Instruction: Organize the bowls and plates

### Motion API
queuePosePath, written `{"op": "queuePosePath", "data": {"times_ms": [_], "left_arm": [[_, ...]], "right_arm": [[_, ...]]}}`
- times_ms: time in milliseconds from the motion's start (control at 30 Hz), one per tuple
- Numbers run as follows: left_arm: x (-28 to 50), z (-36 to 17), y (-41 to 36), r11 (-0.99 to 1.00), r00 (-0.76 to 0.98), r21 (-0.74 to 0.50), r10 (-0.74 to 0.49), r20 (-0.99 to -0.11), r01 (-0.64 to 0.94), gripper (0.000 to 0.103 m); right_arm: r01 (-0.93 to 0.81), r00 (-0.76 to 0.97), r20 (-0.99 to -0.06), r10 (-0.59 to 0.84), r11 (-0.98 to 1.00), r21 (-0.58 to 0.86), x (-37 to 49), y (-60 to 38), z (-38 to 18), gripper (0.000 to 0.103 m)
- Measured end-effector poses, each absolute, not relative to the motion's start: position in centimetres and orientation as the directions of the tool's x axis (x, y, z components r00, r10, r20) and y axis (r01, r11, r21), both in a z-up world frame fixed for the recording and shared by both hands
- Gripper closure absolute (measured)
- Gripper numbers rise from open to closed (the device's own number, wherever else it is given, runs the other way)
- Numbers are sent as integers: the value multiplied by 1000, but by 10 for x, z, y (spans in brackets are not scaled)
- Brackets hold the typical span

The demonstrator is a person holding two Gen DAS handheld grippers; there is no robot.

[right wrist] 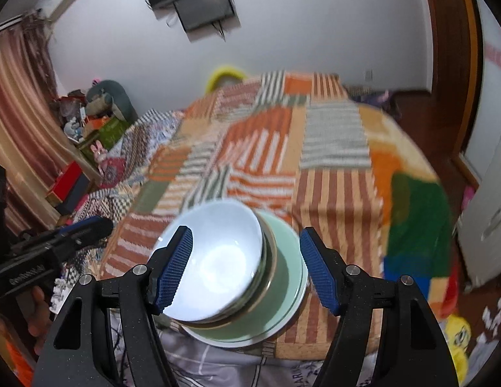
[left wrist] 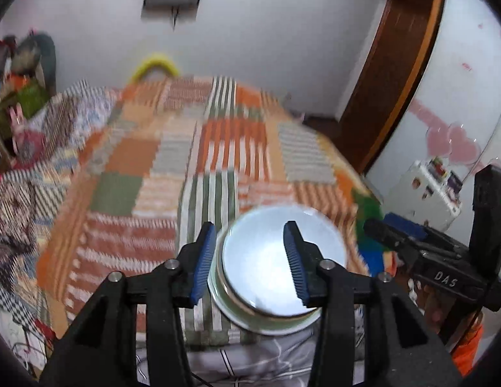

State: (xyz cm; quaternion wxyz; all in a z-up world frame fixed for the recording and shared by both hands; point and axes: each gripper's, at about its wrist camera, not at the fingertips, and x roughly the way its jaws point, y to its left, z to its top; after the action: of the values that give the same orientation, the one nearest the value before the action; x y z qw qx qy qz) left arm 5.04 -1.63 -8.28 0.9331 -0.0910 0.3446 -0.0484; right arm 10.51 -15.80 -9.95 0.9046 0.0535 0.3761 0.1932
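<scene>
A stack of dishes sits at the near edge of a patchwork cloth. A white bowl [right wrist: 218, 258] tops the stack, nested in other bowls, on a pale green plate [right wrist: 282, 303]. In the left wrist view the bowl [left wrist: 266, 261] and the plate rim [left wrist: 276, 325] lie under my fingers. My left gripper [left wrist: 250, 261] is open above the stack and holds nothing. My right gripper [right wrist: 245, 271] is open above the stack and holds nothing. The right gripper [left wrist: 412, 242] also shows in the left wrist view, and the left gripper [right wrist: 73, 232] in the right wrist view.
The striped patchwork cloth [right wrist: 331, 148] covers the raised surface. A quilted bed [left wrist: 31, 167] lies left. A wooden door frame [left wrist: 389, 74] and white cabinet [left wrist: 460, 64] stand right. A yellow ring [right wrist: 226, 75] sits at the far edge. Clutter and toys [right wrist: 98, 119] fill the far left corner.
</scene>
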Motion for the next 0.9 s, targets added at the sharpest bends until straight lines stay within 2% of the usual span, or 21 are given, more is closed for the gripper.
{"op": "queuePosePath", "data": {"times_ms": [200, 333, 433, 533, 667, 900], "left_arm": [[13, -28, -24, 984, 870, -165, -133, -474, 61, 51], [-7, -6, -28, 985, 903, -151, -139, -407, 84, 49], [-23, 6, -32, 987, 924, -133, -135, -357, 93, 43], [-34, 11, -35, 989, 940, -112, -124, -318, 93, 35], [-45, 13, -35, 991, 952, -105, -107, -287, 80, 17], [-51, 10, -34, 992, 956, -98, -97, -276, 73, 9]], "right_arm": [[-341, 728, -561, 394, 918, 203, 81, -158, -58, 35], [-368, 775, -481, 409, 912, 182, 61, -158, -33, 35], [-382, 801, -432, 414, 909, 164, 49, -158, -21, 32], [-397, 822, -379, 425, 905, 153, 38, -159, -11, 21], [-411, 833, -342, 434, 900, 143, 30, -158, -6, 20], [-411, 844, -319, 431, 902, 132, 25, -157, -10, 9]]}}
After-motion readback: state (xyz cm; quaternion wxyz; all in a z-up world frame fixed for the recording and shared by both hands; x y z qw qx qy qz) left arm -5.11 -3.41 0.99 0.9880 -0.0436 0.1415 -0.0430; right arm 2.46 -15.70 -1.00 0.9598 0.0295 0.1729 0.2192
